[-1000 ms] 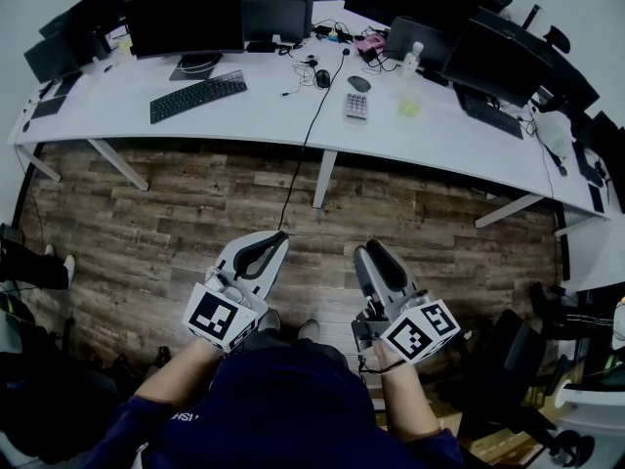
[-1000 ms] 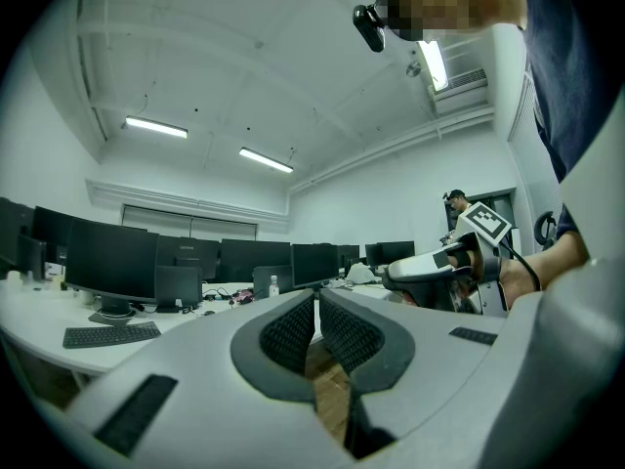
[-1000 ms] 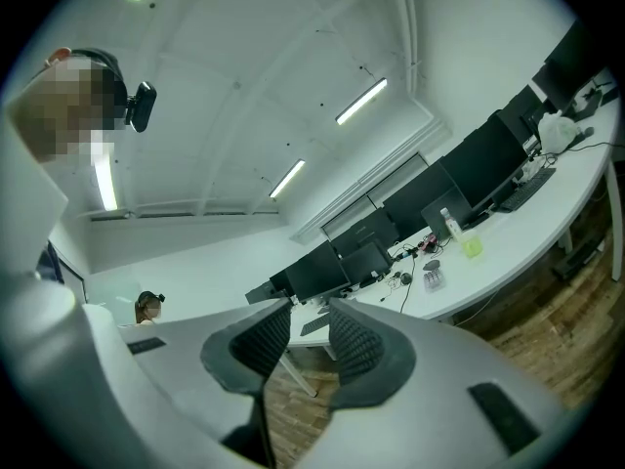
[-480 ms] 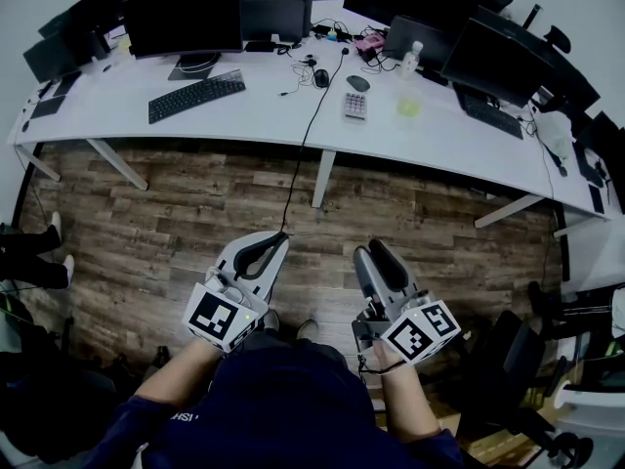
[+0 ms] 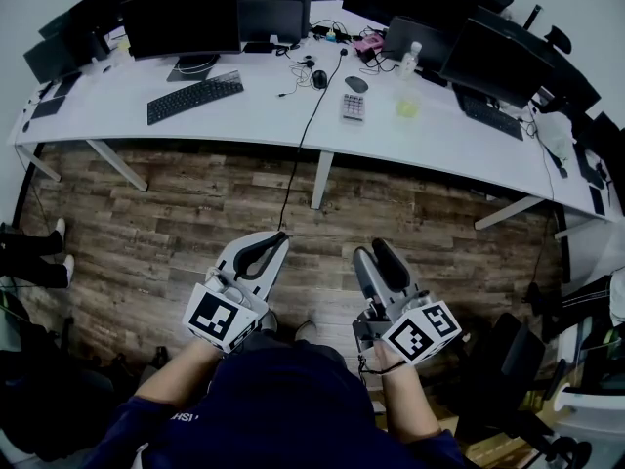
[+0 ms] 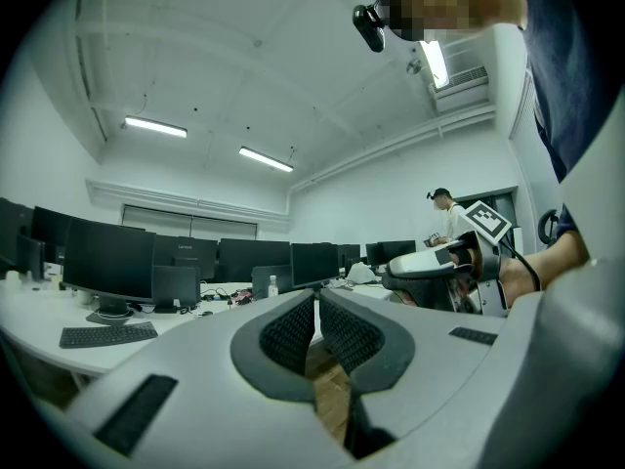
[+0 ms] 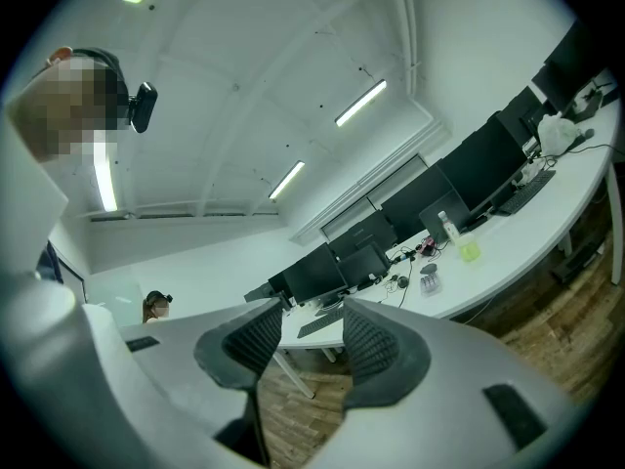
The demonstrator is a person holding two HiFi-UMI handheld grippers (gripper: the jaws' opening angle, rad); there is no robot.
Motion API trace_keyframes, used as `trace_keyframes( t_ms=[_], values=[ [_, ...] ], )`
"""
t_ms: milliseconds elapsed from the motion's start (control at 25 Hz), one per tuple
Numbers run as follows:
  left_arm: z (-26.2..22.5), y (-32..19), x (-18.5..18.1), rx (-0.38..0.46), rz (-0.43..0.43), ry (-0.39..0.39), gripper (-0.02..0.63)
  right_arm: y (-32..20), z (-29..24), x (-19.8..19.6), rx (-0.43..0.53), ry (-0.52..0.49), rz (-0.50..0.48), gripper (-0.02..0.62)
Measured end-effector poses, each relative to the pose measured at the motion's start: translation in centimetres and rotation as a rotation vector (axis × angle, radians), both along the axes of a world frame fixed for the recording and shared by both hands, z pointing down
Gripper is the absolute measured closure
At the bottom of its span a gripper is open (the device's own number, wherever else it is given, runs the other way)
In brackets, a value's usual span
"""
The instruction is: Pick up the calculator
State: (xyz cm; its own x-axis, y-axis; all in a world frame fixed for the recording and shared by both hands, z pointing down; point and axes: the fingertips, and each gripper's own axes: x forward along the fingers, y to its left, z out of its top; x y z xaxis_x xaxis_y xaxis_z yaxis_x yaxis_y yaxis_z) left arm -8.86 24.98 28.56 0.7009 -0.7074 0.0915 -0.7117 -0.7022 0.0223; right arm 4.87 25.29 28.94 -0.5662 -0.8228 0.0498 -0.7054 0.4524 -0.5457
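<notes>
The small grey rectangular calculator lies on the curved white tabletop, well apart from both claws. The left claw is closed and empty. The right claw has just been opening its jaws, with nothing between them.

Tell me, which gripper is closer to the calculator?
The right gripper, narrowly: it faces the calculator almost squarely, its empty jaws just opening wider. The left gripper sits further left.
</notes>
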Motion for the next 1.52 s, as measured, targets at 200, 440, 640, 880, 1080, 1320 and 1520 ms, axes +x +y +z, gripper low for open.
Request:
trace_keyframes(
  t_ms=[200,440,640,880,1080,1320,1520],
  values=[
    [-0.2,-0.1,0.4,0.005,-0.005,-0.004,0.565,-0.3,-0.2,0.5,0.006,-0.003,-0.002,0.387],
    [-0.3,-0.2,0.9,0.008,-0.011,-0.015,0.565,-0.5,-0.3,1.2,0.010,-0.012,-0.005,0.364],
    [-0.3,-0.2,1.5,0.013,-0.018,-0.024,0.565,-0.5,-0.1,1.9,0.012,-0.021,-0.012,0.362],
    [-0.2,-0.1,2.2,0.016,-0.040,-0.033,0.565,-0.1,0.2,3.3,0.007,-0.022,-0.018,0.362],
    [-0.2,0.1,3.0,0.021,-0.046,-0.032,0.565,0.4,0.6,4.6,0.003,-0.023,-0.010,0.362],
    [0.0,-0.4,3.9,0.018,-0.036,-0.030,0.565,0.2,1.1,5.7,-0.008,-0.029,0.006,0.362],
    [0.5,-1.6,4.2,0.013,-0.031,-0.025,0.565,-0.8,1.5,6.2,-0.013,-0.026,0.018,0.362]
  ],
)
